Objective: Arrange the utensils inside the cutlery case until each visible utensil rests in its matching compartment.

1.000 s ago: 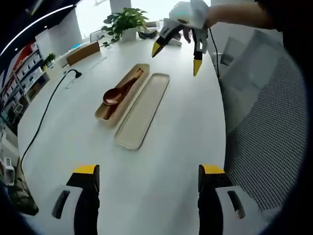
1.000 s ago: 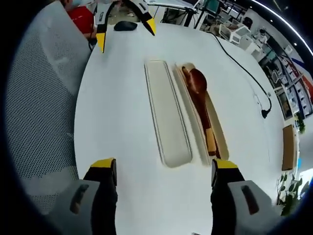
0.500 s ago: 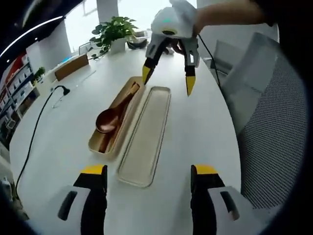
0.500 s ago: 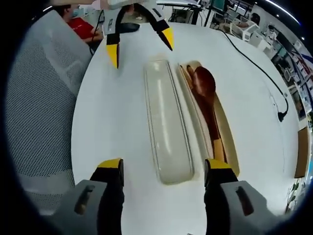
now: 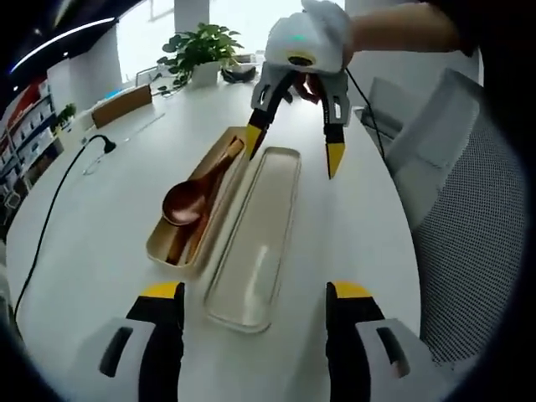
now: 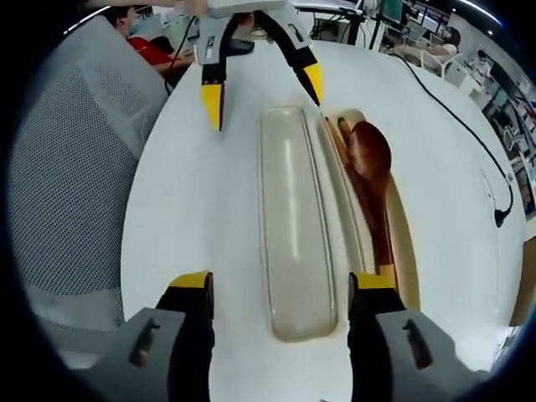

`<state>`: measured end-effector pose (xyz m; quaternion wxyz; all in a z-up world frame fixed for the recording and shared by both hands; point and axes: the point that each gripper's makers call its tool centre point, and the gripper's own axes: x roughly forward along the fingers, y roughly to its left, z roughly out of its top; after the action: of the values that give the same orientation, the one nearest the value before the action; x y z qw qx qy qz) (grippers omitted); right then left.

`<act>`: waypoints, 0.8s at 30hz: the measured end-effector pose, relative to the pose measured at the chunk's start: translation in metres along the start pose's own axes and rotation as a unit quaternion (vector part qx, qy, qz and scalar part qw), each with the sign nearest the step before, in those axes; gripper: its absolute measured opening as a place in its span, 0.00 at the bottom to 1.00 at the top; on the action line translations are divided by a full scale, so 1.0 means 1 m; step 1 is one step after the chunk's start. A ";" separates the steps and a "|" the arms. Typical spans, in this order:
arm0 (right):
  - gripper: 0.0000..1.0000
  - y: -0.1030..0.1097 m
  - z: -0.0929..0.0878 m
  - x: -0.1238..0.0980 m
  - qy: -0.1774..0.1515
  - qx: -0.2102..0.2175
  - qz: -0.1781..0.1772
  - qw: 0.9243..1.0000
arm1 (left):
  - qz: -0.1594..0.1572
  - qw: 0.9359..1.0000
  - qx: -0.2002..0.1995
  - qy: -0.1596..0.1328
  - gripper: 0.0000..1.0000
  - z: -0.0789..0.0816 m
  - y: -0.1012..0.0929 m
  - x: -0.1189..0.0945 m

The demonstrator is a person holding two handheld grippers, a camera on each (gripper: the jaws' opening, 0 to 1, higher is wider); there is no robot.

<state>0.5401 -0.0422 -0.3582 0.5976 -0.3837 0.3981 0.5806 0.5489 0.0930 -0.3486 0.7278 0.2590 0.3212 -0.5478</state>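
A beige cutlery case [image 5: 193, 205] [image 6: 398, 243] lies on the white table with a brown wooden spoon [image 5: 191, 198] [image 6: 373, 172] and a thin stick-like utensil inside. Its clear lid [image 5: 260, 234] [image 6: 295, 218] lies upturned beside it. My left gripper [image 5: 254, 293] is open over the lid's near end. My right gripper [image 6: 280, 285] is open over the lid's other end. Each gripper faces the other: the right one [image 5: 293, 146] hangs open above the far end of lid and case, the left one [image 6: 261, 88] likewise in the right gripper view.
A black cable [image 5: 50, 209] [image 6: 469, 134] runs across the table. A potted plant [image 5: 201, 50] and a wooden box [image 5: 121, 105] stand at the far end. A mesh chair [image 5: 469, 234] [image 6: 67, 184] stands beside the table. A person in red [image 6: 146, 50] sits behind.
Both grippers have closed in on the case and lid from opposite ends. The lid and case loom larger in both views. Both stay open.
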 end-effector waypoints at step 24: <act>0.35 0.018 -0.002 0.003 0.026 -0.049 0.020 0.998 | -0.002 1.000 -0.004 0.002 0.62 -0.006 -0.025 0.005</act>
<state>0.5220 -0.0420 -0.3619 0.5555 -0.4193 0.3920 0.6016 0.5248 0.0881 -0.3569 0.7270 0.2569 0.3255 -0.5474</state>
